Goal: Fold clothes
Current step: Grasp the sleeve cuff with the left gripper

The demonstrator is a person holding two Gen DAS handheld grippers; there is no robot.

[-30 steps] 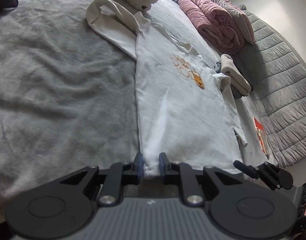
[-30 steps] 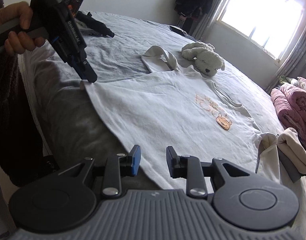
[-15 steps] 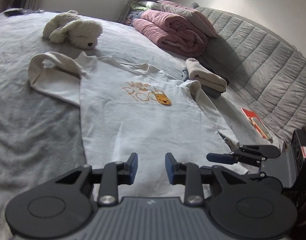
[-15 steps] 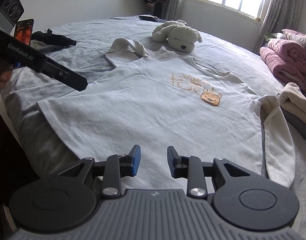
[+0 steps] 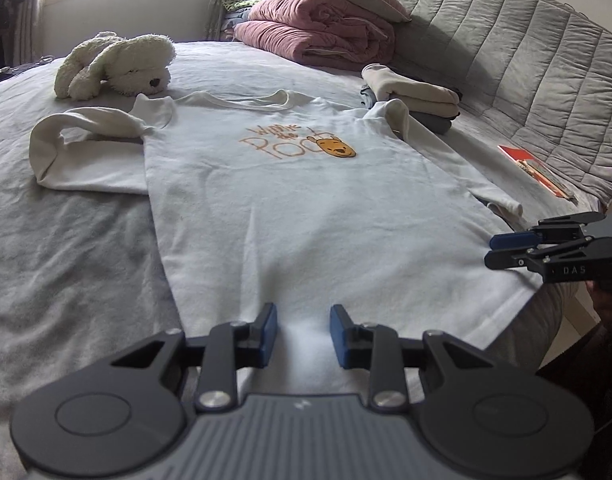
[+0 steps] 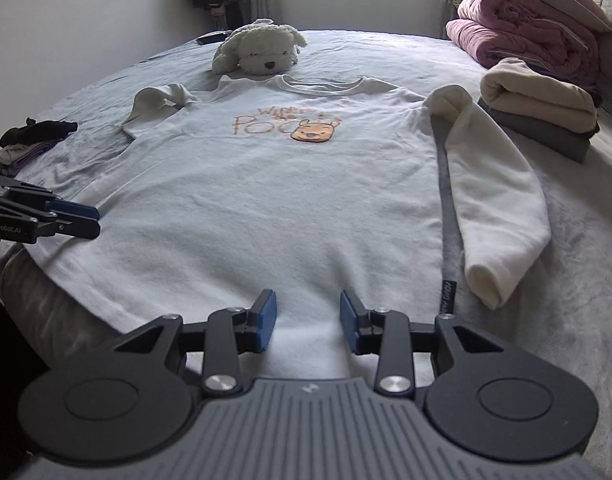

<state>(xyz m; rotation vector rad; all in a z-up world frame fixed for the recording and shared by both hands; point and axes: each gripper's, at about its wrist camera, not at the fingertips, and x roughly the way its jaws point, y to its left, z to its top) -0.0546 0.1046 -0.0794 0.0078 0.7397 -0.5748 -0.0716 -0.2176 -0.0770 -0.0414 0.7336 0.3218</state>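
Note:
A white long-sleeved sweatshirt (image 5: 290, 208) with an orange bear print lies flat, face up, on the grey bed; it also shows in the right wrist view (image 6: 266, 200). Its left sleeve (image 5: 82, 148) is bunched and looped beside the body. Its right sleeve (image 6: 494, 200) is folded down along the side. My left gripper (image 5: 301, 330) is open and empty just above the hem. My right gripper (image 6: 308, 318) is open and empty over the hem, further right. Each gripper shows at the edge of the other's view, its jaws held sideways.
A white plush dog (image 6: 262, 50) lies beyond the collar. Folded pink quilts (image 5: 318, 32) and a stack of folded clothes (image 6: 542, 108) sit at the right. A red booklet (image 5: 534, 168) lies by the grey padded headboard (image 5: 526, 64). Dark clothes (image 6: 34, 136) lie at the left.
Both grippers swung round to face the sweatshirt squarely from the hem. The left gripper, shut on the hem corner a second ago, has let go and opened. The right gripper stays open.

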